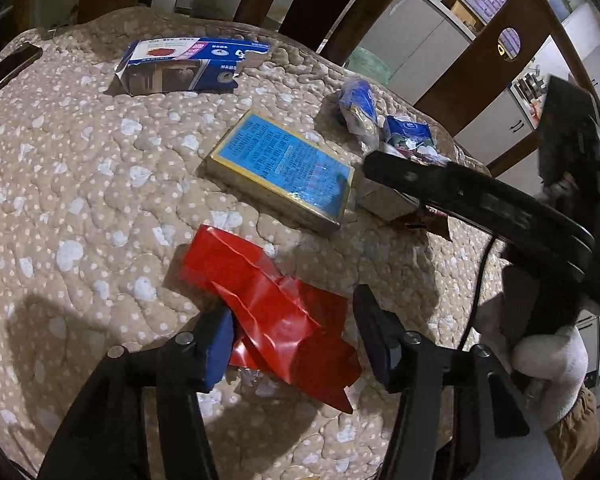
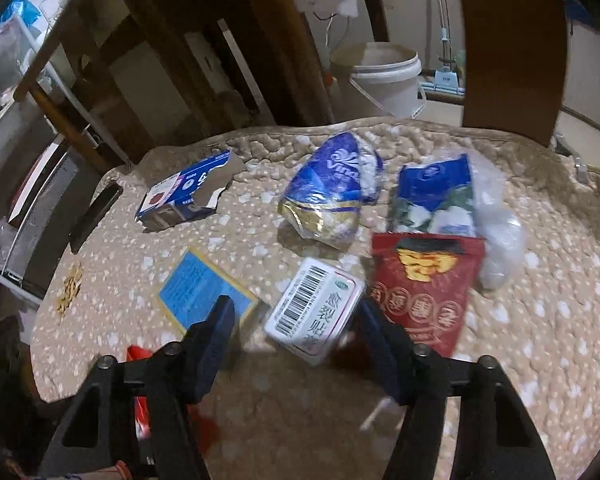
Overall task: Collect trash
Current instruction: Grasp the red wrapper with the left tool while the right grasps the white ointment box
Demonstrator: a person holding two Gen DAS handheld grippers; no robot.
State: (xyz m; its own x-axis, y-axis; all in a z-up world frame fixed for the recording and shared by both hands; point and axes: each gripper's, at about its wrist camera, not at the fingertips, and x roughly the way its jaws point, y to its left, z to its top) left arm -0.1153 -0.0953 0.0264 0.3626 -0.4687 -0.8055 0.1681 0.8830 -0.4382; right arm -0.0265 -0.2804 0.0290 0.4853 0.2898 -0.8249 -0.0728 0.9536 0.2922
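Trash lies on a quilted beige cover (image 1: pixel 80 184). My left gripper (image 1: pixel 296 340) is open, its fingers on either side of a crumpled red wrapper (image 1: pixel 276 312). My right gripper (image 2: pixel 296 328) is open around a small white box with a barcode (image 2: pixel 314 312); it also shows in the left wrist view (image 1: pixel 384 168), reaching in from the right. A blue and yellow box (image 1: pixel 280 168) (image 2: pixel 202 288) lies flat in the middle. A torn blue carton (image 1: pixel 180 66) (image 2: pixel 188 192) lies at the back. A crumpled blue tissue pack (image 2: pixel 332 192), a blue and green wrapper (image 2: pixel 436 196) and a red pouch (image 2: pixel 424 292) lie near the white box.
Dark wooden chair backs (image 1: pixel 496 48) stand around the table's far edge. A white bucket (image 2: pixel 380 76) stands on the floor beyond. A dark flat object (image 2: pixel 96 216) lies at the left edge of the cover, with yellow scraps (image 2: pixel 70 288) near it.
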